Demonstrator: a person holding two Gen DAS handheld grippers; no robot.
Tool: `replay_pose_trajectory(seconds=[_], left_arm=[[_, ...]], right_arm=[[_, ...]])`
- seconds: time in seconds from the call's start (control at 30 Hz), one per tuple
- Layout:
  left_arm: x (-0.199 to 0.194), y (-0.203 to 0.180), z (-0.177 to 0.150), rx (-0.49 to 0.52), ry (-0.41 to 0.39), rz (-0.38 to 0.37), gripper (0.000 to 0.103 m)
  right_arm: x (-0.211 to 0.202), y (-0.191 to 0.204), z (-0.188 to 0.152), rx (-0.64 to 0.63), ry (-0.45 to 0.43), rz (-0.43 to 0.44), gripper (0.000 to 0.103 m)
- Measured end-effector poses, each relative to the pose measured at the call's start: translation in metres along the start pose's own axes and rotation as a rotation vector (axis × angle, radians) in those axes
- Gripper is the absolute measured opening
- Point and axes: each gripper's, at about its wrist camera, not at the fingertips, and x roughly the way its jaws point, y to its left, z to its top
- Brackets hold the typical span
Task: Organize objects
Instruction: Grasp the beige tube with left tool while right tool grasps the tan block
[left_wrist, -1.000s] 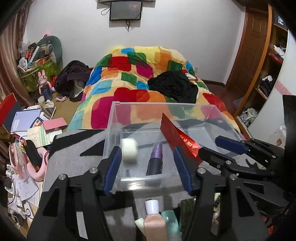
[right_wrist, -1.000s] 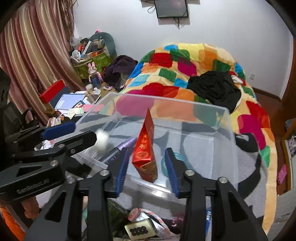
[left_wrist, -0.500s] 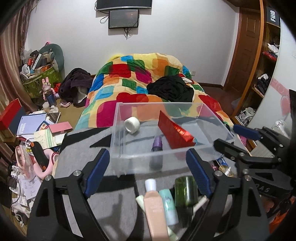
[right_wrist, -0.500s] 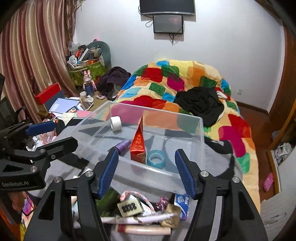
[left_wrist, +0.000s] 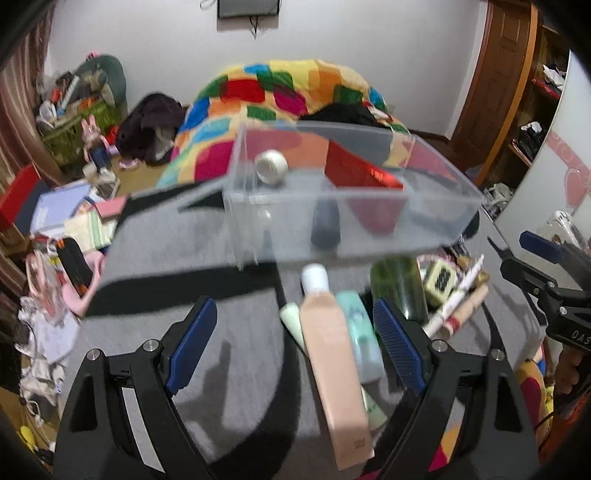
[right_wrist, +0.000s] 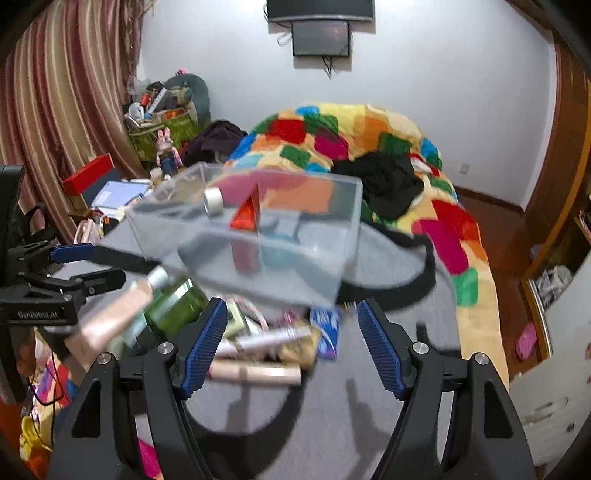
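Both grippers hang empty above the grey-covered table (left_wrist: 155, 266). Left gripper (left_wrist: 291, 347): fingers spread wide, nothing gripped, though the peach bottle (left_wrist: 332, 354) and a mint tube (left_wrist: 358, 332) lie on the cloth in the gap below them. Right gripper (right_wrist: 291, 339): jaws opening, nothing pressed between the pads; under them sits the loose pile, with a cream tube (right_wrist: 255, 371), a blue packet (right_wrist: 327, 332) and a green bottle (right_wrist: 173, 306). The clear box (left_wrist: 332, 206) stands just beyond the pile, open-topped, already holding a white tape roll (left_wrist: 271, 168), a red packet (left_wrist: 360, 173) and a dark purple-capped tube (left_wrist: 325, 225). Judgement: the step in hand is picking the next items from the pile for the box. To do it well, take one item per gripper. For the left, the peach bottle looks the easiest target: it lies lengthwise along the gripper's line, so the fingers can straddle its body and close across the narrow width, below the white cap. The bottle overlaps the mint tube, so lift straight up to avoid dragging it. For the right, the cream tube lies crosswise, so turning the wrist should help. Both views are motion-blurred; settle before closing.
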Motion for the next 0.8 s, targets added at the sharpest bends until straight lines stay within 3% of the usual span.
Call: replay_pose_trajectory(seconds=[0.3, 0.43, 0.6, 0.7, 0.8], left_arm=[[0.011, 0.004, -0.035, -0.045, 0.046, -0.061, 0.084], [0.006, 0.007, -0.037, -0.059, 0.034, -0.073, 0.056], [0.004, 0.01, -0.041, -0.055, 0.031, -0.066, 0.032], [0.002, 0.014, -0.042, -0.064, 0.029, -0.069, 0.015], [-0.001, 0.017, -0.044, -0.057, 0.02, -0.055, 0.015]], right_arm=[[0.017, -0.022, -0.034, 0.069, 0.081, 0.004, 0.07], [0.021, -0.029, -0.028, 0.12, 0.071, 0.034, 0.07], [0.032, -0.023, -0.023, 0.102, 0.077, 0.014, 0.069], [0.039, -0.019, -0.024, 0.084, 0.09, 0.007, 0.054], [0.041, -0.019, -0.022, 0.087, 0.09, 0.021, 0.042]])
